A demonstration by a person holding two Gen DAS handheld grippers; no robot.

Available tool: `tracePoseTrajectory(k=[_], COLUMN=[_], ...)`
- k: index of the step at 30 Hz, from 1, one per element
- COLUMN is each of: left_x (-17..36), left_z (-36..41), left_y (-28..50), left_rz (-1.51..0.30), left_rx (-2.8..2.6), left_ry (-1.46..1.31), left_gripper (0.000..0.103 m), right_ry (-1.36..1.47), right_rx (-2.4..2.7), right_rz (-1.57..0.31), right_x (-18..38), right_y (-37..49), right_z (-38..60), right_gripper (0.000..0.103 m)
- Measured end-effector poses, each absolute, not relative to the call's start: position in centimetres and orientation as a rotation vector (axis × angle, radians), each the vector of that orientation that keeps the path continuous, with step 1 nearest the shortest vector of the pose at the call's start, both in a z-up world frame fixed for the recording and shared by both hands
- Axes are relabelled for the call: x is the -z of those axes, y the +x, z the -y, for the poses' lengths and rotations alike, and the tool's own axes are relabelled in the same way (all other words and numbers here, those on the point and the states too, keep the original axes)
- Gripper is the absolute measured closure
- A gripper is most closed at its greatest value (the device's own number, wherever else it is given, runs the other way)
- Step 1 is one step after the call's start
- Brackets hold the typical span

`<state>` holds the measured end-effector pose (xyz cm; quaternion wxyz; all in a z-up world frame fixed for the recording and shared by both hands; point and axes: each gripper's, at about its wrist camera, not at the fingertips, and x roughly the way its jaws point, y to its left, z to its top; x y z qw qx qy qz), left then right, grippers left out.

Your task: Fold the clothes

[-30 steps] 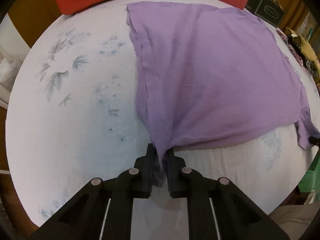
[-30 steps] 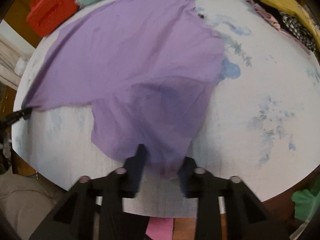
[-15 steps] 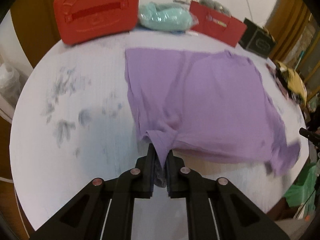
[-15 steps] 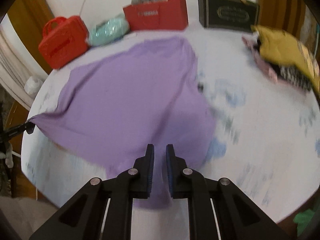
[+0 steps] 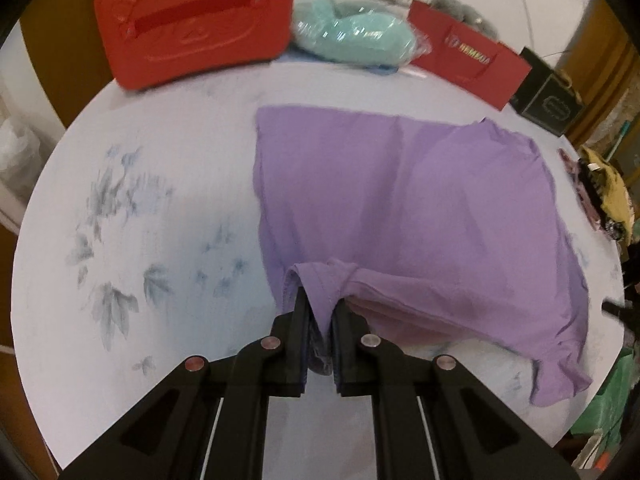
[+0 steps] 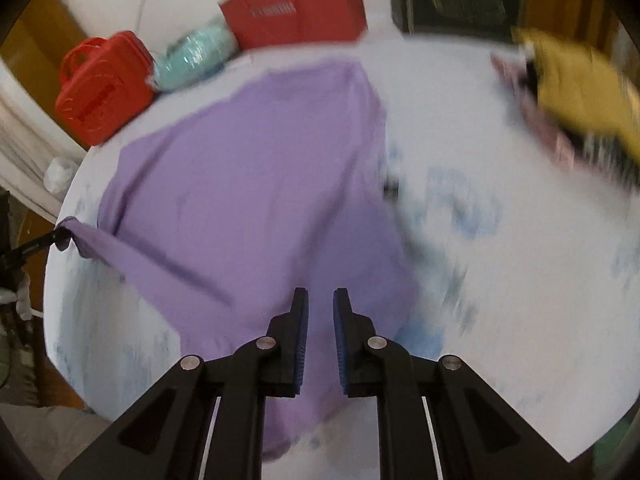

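Observation:
A purple shirt (image 5: 400, 208) lies spread on the round white table (image 5: 140, 200), and its near left corner is lifted and bunched. My left gripper (image 5: 320, 308) is shut on that corner. The right wrist view shows the same gripper (image 6: 60, 238) at the far left with the corner pulled taut. My right gripper (image 6: 320, 300) hovers over the near part of the shirt (image 6: 248, 184), its jaws shut to a narrow gap. The cloth beneath looks flat, with nothing visibly pinched. This view is motion-blurred. A loose sleeve (image 5: 560, 380) droops at the table's near right edge.
Along the far edge stand a red case (image 5: 196, 16), a mint bundle in plastic (image 5: 352, 36), a red paper bag (image 5: 468, 64) and a black box (image 5: 548, 104). A pile of yellow and patterned clothes (image 6: 580, 92) sits at the right. The tablecloth carries a blue leaf print (image 5: 108, 272).
My right gripper went from open around the shirt's edge to shut, then rose above the cloth. My left gripper kept its hold and drew back, bunching the corner.

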<state>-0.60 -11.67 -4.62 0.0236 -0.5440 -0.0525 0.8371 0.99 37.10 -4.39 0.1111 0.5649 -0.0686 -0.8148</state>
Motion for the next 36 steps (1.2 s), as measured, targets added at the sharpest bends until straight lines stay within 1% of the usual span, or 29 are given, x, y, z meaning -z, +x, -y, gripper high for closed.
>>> tracePoseTrajectory(k=[1,3,5,6,7,10,13,15,17,18,19,20,21,22,25,28,31,33,36], left_x=[5.1,5.6,6.1,6.2,6.4,6.6,6.6,6.7,6.7,6.7,6.4,6.1,5.8,5.5,4.6,3.7,2.7,2.1,1.4], left_z=[11.8,11.7,11.5,11.4,11.3,11.1,11.1,11.1,11.3,11.4,11.4,11.4,11.5,11.5,11.6,11.7,11.8,11.8,11.7], left_y=[-0.5,-0.4,-0.2,-0.2,-0.2,-0.1,0.1,0.2,0.4,0.4,0.4,0.4,0.4,0.4,0.4,0.4,0.4,0.4,-2.5], left_rz=[0.156,0.135,0.109,0.099,0.090,0.071,0.056,0.048,0.044,0.043,0.046,0.050,0.054,0.058,0.070,0.082,0.094,0.102,0.104], left_rx=[-2.589,-2.581,-2.570,-2.566,-2.561,-2.547,-2.538,-2.532,-2.530,-2.529,-2.532,-2.535,-2.539,-2.542,-2.551,-2.560,-2.569,-2.575,-2.594], left_ry=[-1.700,-1.712,-1.714,-1.710,-1.707,-1.695,-1.685,-1.679,-1.676,-1.675,-1.664,-1.654,-1.643,-1.632,-1.600,-1.568,-1.535,-1.514,-1.495], left_gripper=[0.095,0.095,0.095,0.095,0.095,0.095,0.095,0.095,0.095,0.095,0.095,0.095,0.095,0.095,0.095,0.095,0.095,0.095,0.095], right_ry=[1.687,1.718,1.738,1.742,1.744,1.755,1.775,1.772,1.764,1.759,1.755,1.750,1.744,1.739,1.729,1.650,1.506,1.418,1.329], right_rx=[2.376,2.357,2.356,2.359,2.362,2.363,2.357,2.390,2.430,2.449,2.468,2.487,2.506,2.525,2.498,2.529,2.594,2.624,2.650], right_rz=[0.231,0.282,0.313,0.330,0.348,0.367,0.362,0.315,0.259,0.230,0.202,0.173,0.144,0.114,0.091,0.117,0.186,0.208,0.184], right_x=[5.3,6.5,7.1,7.2,7.3,7.6,8.5,8.8,9.1,9.2,9.3,9.4,9.6,9.7,9.1,7.0,3.1,0.7,-1.6], right_y=[1.7,3.4,4.8,5.5,6.2,8.0,9.3,9.4,9.2,9.2,9.1,9.0,9.0,8.9,8.2,7.7,6.0,4.0,-0.8], right_z=[-37.1,-36.8,-36.6,-36.5,-36.3,-35.5,-34.3,-33.4,-32.6,-32.2,-31.8,-31.4,-31.0,-30.6,-30.4,-31.0,-32.4,-33.2,-33.2], right_gripper=[0.088,0.078,0.051,0.046,0.043,0.043,0.036,0.033,0.024,0.024,0.025,0.043,0.059,0.082,0.096,0.097,0.097,0.097,0.097])
